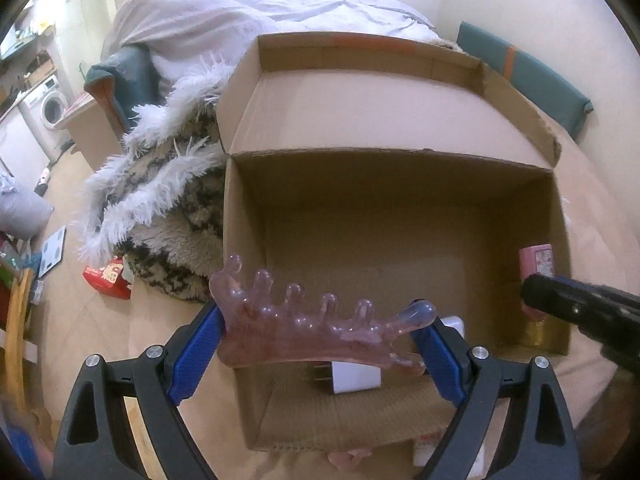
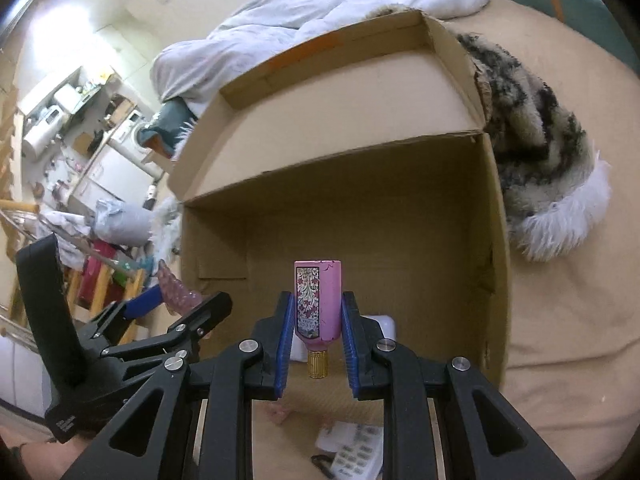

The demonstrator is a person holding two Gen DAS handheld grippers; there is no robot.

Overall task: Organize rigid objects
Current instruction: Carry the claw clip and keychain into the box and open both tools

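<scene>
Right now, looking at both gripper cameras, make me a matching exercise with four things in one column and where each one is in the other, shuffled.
Things:
1. pink massage comb
2. pink perfume bottle
3. white charger plug
4. fluffy patterned blanket

Places:
A. lying on the floor of the cardboard box
B. clamped in the right gripper, gold cap toward the camera
C. outside the box, against its side wall
D. spanning the left gripper, held by its two ends

Pairs: 1-D, 2-B, 3-A, 4-C
</scene>
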